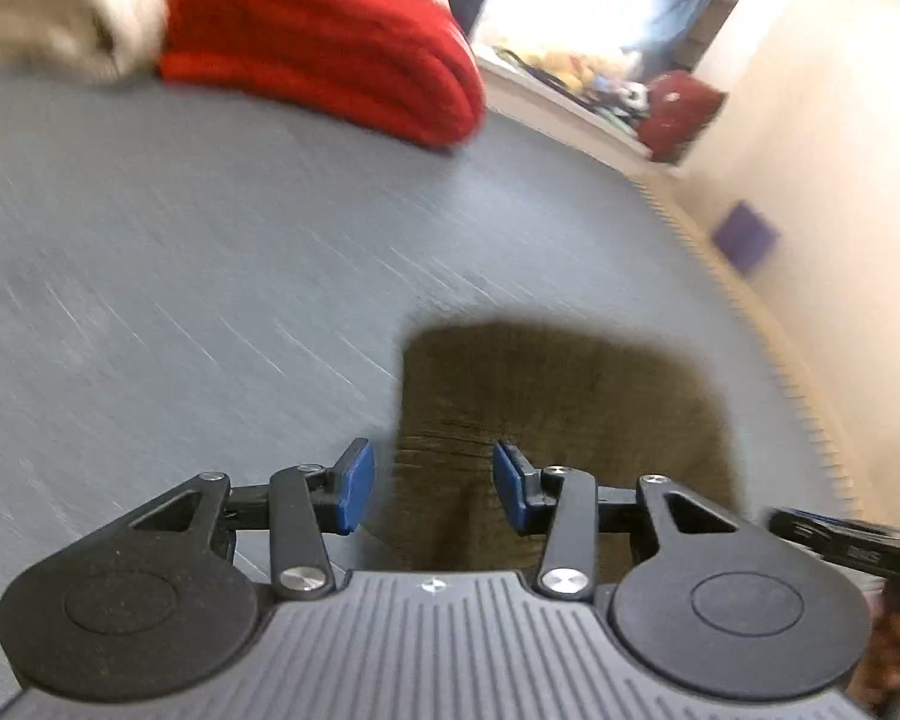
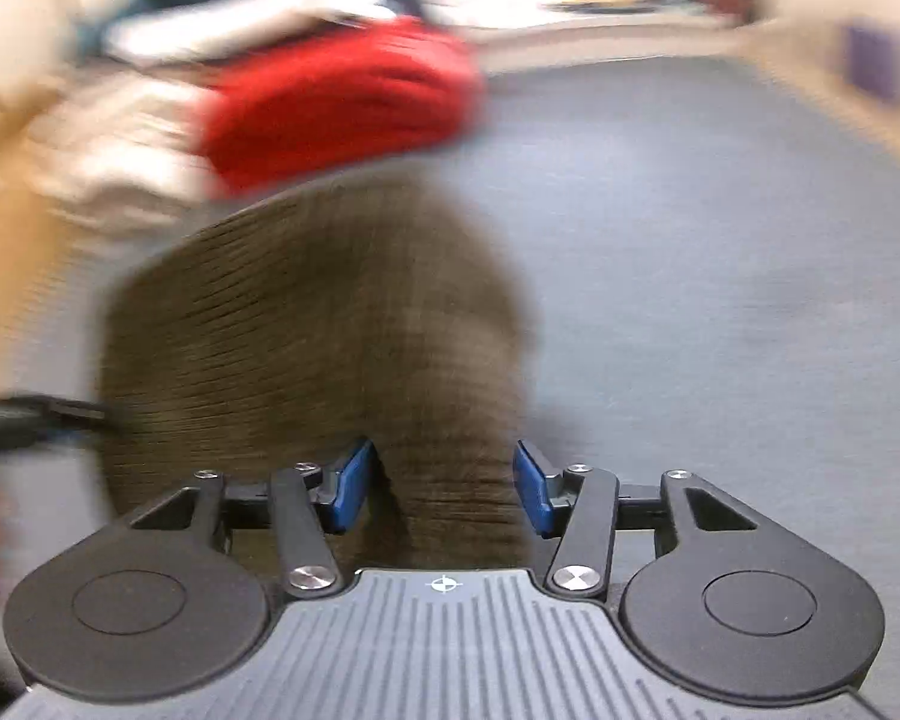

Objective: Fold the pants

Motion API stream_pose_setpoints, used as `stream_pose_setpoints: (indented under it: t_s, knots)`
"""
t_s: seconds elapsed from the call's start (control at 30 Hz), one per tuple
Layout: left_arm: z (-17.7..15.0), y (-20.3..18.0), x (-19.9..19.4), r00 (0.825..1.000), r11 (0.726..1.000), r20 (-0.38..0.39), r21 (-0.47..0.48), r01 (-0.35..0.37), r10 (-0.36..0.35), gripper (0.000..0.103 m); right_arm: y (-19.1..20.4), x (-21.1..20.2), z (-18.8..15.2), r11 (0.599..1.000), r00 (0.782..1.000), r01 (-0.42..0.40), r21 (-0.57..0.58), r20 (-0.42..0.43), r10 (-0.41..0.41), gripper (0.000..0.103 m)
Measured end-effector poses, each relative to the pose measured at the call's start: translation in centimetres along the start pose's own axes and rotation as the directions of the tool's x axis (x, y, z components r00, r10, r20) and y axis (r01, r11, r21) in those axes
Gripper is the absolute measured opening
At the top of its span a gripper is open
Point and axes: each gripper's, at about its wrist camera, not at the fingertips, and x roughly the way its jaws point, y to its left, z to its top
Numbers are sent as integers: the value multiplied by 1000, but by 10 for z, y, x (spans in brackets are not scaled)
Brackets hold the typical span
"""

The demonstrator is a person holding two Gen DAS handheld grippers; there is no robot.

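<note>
The brown corduroy pants (image 1: 558, 396) lie folded into a compact block on the grey bed cover (image 1: 180, 240). My left gripper (image 1: 433, 486) hovers over their near left edge with its blue pads apart; cover shows between the left pad and the cloth. In the right wrist view the pants (image 2: 306, 312) spread ahead and to the left. My right gripper (image 2: 444, 489) stands open over their near right part, and a strip of cloth runs through the gap between its pads. Motion blur hides any contact there.
A folded red garment (image 1: 324, 42) and beige clothes (image 1: 54, 12) are stacked at the far side of the cover. A cluttered window ledge (image 1: 570, 78) and a cream wall with a purple square (image 1: 744, 237) lie to the right. The bed's edge (image 1: 798, 384) runs close by.
</note>
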Motion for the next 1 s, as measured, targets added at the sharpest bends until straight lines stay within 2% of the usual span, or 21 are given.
stream_pose_setpoints:
  t_s: [0.03, 0.07, 0.13, 0.17, 0.23, 0.27, 0.3, 0.33, 0.37, 0.4, 0.47, 0.53, 0.57, 0.6, 0.67, 0.77, 0.87, 0.93, 0.97, 1.0]
  knots:
    - [1, -5, -4, 1000, 1000, 13, 17, -10, 10, 48, -2, 3, -3, 996, 996, 86, -18, -17, -87, 47]
    - [1, -7, -10, 1000, 1000, 25, 26, 0, 0, 48, -6, 1, -5, 996, 996, 89, -12, -20, -89, 43]
    - [-1, -14, -19, 998, 997, 33, 63, 52, -54, 48, -11, -9, -8, 999, 1000, -27, 35, -2, 27, 43]
    - [1, -19, -13, 997, 994, 13, 85, 75, -76, 48, -8, -14, -9, 996, 997, -80, 25, 11, 80, 43]
    - [-7, -25, -3, 991, 985, -74, 122, 119, -111, 41, 3, -14, -15, 992, 992, -123, -38, -5, 123, 42]
    - [-15, -27, 9, 985, 984, -143, 139, 115, -95, 30, 6, -6, -21, 991, 992, -120, -65, -54, 116, 42]
    - [-26, -29, 23, 973, 982, -230, 172, 73, -32, 18, 6, 5, -28, 991, 986, -110, -80, -130, 99, 41]
    - [-41, -29, 41, 949, 976, -311, 218, 12, 58, 16, 5, 21, -40, 991, 970, -92, -93, -235, 68, 41]
    - [-53, -27, 52, 921, 968, -369, 249, -31, 125, 18, 2, 31, -51, 991, 960, -71, -112, -278, 37, 41]
    - [-62, -25, 59, 904, 967, -398, 249, -58, 157, 18, -1, 32, -57, 990, 961, -68, -123, -276, 31, 41]
    - [-58, -29, 56, 908, 973, -386, 217, -84, 164, 18, 0, 30, -56, 987, 961, -82, -139, -273, 42, 41]
    - [-44, -36, 44, 928, 976, -333, 186, -110, 168, 21, -3, 27, -58, 980, 958, -84, -181, -287, 29, 41]
    - [-36, -40, 34, 940, 979, -299, 166, -118, 164, 26, -12, 21, -65, 975, 953, -89, -205, -303, 24, 41]
    - [-24, -46, 24, 953, 984, -263, 136, -117, 150, 31, -9, 22, -61, 972, 946, -93, -215, -325, 19, 41]
    - [-4, -50, 8, 968, 991, -220, 73, -110, 123, 37, -7, 15, -46, 979, 937, -74, -189, -350, 3, 41]
    - [26, -58, -13, 982, 996, -166, -4, -91, 89, 38, -3, -3, -1, 982, 973, -105, -158, -222, 68, 41]
    - [49, -74, -25, 991, 999, -124, -6, -46, 45, 37, -3, -10, 40, 980, 991, -134, -150, -49, 128, 42]
    - [57, -92, -17, 995, 996, -100, 87, -9, 18, 28, -8, 2, 58, 982, 994, -97, -159, 38, 104, 42]
    - [56, -101, -11, 996, 987, -84, 163, 6, 8, 20, -11, 10, 66, 987, 994, -77, -144, 69, 88, 42]
    - [55, -105, -2, 997, 976, -70, 220, 2, 14, 16, -16, 19, 70, 990, 993, -75, -117, 86, 86, 42]
